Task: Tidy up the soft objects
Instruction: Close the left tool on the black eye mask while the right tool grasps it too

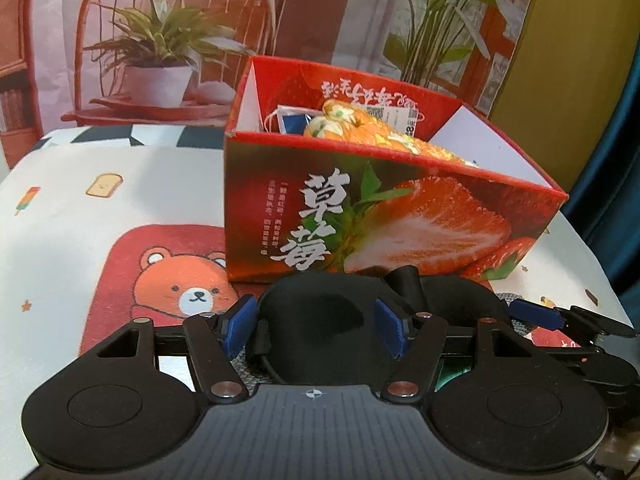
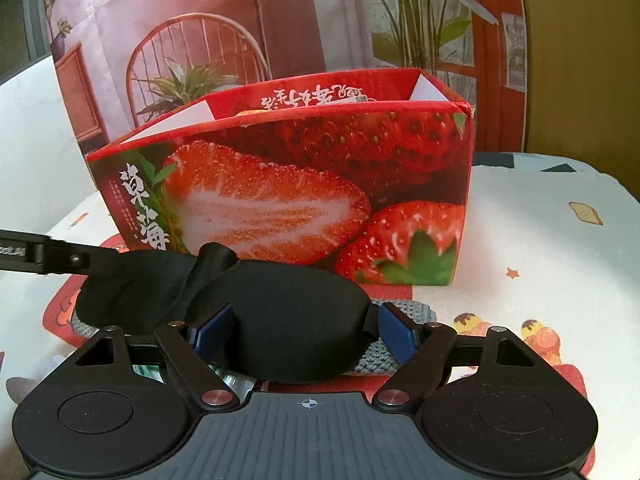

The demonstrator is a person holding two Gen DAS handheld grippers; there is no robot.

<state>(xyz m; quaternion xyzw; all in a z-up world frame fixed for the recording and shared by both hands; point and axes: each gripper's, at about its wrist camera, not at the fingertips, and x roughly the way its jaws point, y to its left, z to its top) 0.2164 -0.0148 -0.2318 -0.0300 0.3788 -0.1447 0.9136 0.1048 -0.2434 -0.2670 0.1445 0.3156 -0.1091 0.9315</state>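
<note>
One strawberry box, open-topped, on a bear-print cloth; printed 草莓 on the near wall, smaller print too blurred to read. One black eye mask just before the box, lying on a grey knitted piece largely hidden beneath. Left gripper pinching the mask's left cup; right gripper pinching the right cup. Inside the box: one orange flowered soft item, partly hidden by the wall, plus paper tags, unreadable.
</note>
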